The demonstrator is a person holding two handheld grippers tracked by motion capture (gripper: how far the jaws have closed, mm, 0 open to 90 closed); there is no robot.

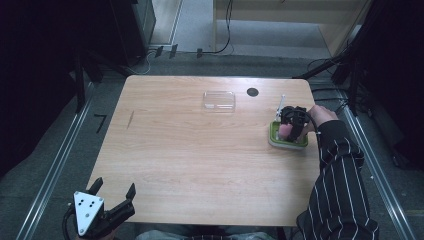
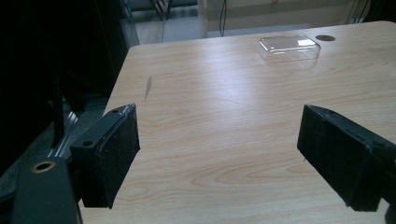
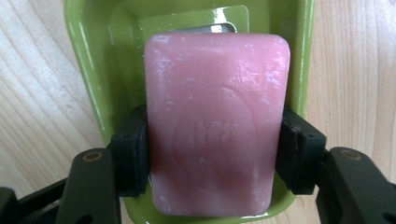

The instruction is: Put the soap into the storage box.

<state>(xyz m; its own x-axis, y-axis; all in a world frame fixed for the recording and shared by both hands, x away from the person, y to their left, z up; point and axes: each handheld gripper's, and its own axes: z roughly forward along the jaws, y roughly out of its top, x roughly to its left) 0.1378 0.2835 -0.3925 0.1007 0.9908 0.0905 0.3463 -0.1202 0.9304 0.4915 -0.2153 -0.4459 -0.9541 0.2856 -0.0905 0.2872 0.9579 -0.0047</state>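
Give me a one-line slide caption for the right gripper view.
Right gripper clamps a pink soap bar by its long sides over a green soap dish on the wooden table.

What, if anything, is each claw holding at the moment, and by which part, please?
The right claw grips the pink soap bar by its two long sides, over the green dish. The left claw is open and holds nothing.
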